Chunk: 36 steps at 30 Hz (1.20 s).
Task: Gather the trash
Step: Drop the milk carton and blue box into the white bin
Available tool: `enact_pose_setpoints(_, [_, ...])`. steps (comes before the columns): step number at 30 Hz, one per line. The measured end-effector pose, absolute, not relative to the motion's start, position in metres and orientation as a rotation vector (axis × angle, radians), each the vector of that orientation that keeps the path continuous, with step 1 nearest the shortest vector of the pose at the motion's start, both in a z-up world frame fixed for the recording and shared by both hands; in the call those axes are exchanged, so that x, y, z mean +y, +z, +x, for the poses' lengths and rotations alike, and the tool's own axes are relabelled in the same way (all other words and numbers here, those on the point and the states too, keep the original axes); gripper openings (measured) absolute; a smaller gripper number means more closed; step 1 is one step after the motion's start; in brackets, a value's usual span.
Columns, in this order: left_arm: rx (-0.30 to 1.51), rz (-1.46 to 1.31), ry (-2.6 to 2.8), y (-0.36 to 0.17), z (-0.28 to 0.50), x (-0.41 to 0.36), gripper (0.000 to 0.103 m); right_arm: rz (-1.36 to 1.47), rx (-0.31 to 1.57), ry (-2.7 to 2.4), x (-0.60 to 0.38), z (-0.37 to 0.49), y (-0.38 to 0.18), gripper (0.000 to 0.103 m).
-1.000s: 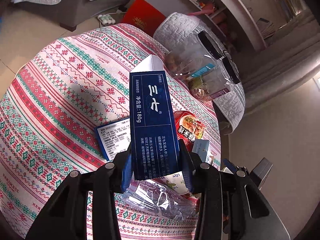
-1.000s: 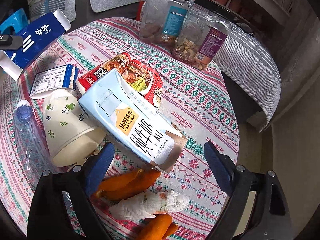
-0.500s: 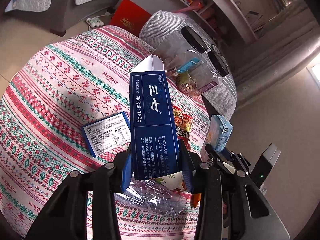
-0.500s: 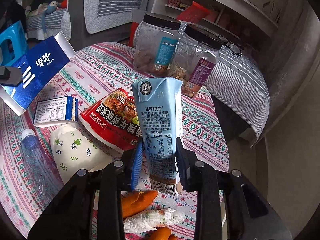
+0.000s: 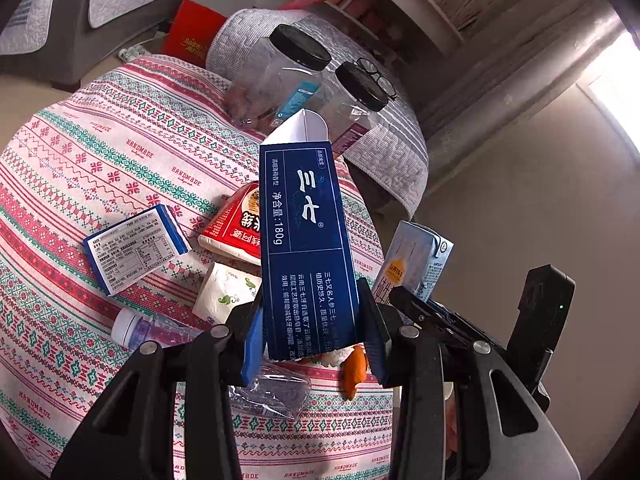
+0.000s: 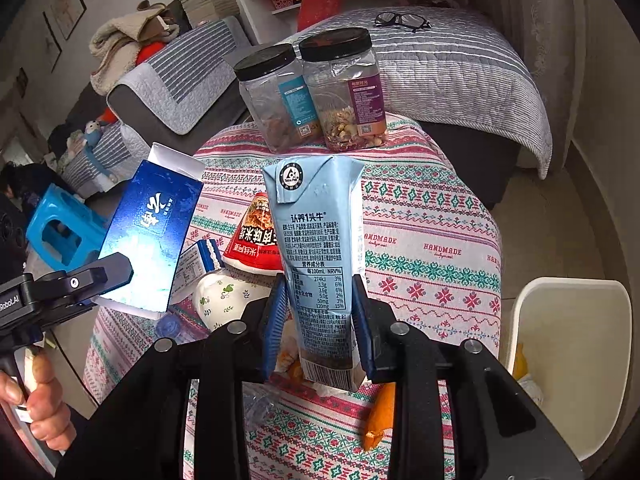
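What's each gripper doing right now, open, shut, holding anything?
Left gripper: shut on the blue box.
Right gripper: shut on the milk carton.

Two clear jars (image 6: 312, 92) with black lids stand side by side at the far edge of the table (image 6: 432, 216), which wears a patterned red, green and white cloth. Beyond them lies a grey striped bed (image 6: 456, 68) with a pair of glasses (image 6: 402, 20) on it. A grey sofa (image 6: 176, 84) sits to the left, and a blue stool (image 6: 64, 232) stands on the floor.
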<state>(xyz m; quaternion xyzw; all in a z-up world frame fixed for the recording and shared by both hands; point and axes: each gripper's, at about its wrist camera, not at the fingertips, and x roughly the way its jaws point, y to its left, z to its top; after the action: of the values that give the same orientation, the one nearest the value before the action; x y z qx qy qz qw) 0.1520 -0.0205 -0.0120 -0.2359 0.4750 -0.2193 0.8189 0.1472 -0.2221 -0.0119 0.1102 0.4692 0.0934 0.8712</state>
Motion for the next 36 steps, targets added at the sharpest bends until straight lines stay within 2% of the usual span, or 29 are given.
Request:
enact_pose_setpoints(7, [1.034,-0.405,-0.553,-0.018,0.13,-0.08,0.041,0.368,1.017,0.083,-0.274,0.12,-0.007,0.03])
enact_pose_setpoints(15, [1.063,-0.363,-0.697,-0.034,0.106,-0.153,0.041,0.517,0.948,-0.097,-0.379,0.068,0.011,0.03])
enact_pose_setpoints(26, [1.135,-0.258,-0.807,-0.068,0.073,-0.277,0.043,0.601,1.028,-0.266,-0.456,0.03,-0.018,0.031])
enact_pose_setpoints(27, [1.117,-0.247,-0.799,-0.07,0.073,-0.284,0.043,0.596,1.035,-0.278,-0.457,0.031,-0.019,0.033])
enact_pose_setpoints(28, [1.095,-0.237,-0.803,-0.072,0.076,-0.288,0.052,0.578,1.046,-0.299,-0.458,0.032,-0.02,0.038])
enact_pose_setpoints(29, [1.097,-0.225,-0.803,-0.074,0.079,-0.292,0.072,0.557,1.054,-0.325,-0.458,0.032,-0.019,0.061])
enact_pose_setpoints(30, [1.105,-0.221,-0.793,-0.076,0.081,-0.292,0.075,0.546,1.044,-0.349,-0.459,0.031,-0.017,0.07])
enact_pose_setpoints(36, [1.104,-0.19,-0.751,-0.065,0.09,-0.255,0.075,0.596,0.996,-0.324,-0.46,0.029,-0.011,0.07])
